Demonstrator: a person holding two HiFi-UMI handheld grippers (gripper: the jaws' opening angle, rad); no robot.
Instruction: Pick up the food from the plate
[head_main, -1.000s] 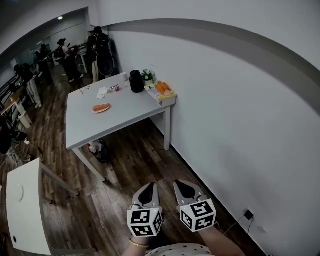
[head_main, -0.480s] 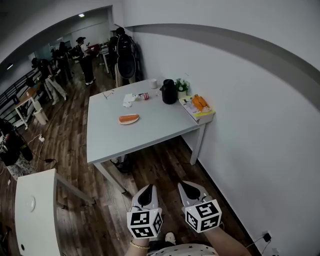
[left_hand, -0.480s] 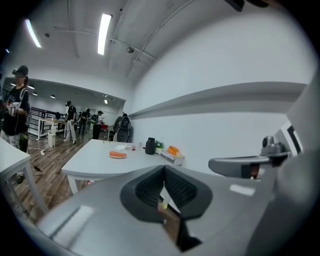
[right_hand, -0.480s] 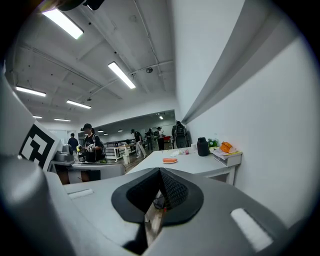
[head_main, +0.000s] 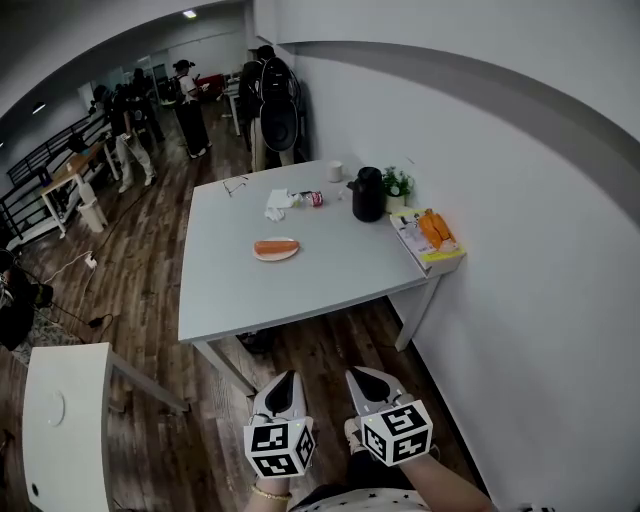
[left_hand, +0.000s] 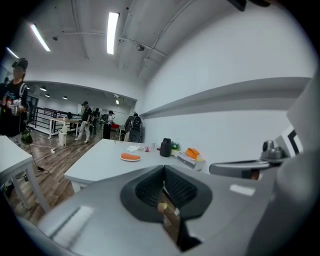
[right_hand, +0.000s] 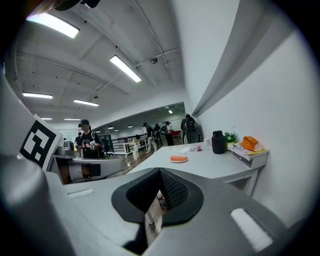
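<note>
Left gripper (head_main: 284, 384) and right gripper (head_main: 362, 380): nearest, side by side above the wooden floor. The fingers of each are pressed together with nothing between them. Both are well short of the bench (head_main: 240, 295). Near the middle of the bench, a small plate (head_main: 260, 256) carries one orange, elongated food item (head_main: 276, 246), lying left to right. It is probably light, soft and perhaps slippery; grip across its middle with light pressure. A black jug (head_main: 368, 194) stands farther right.

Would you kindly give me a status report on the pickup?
Left gripper and right gripper shut, empty, short of the table. Food lies on its plate, untouched. Nothing stands in the way.
</note>
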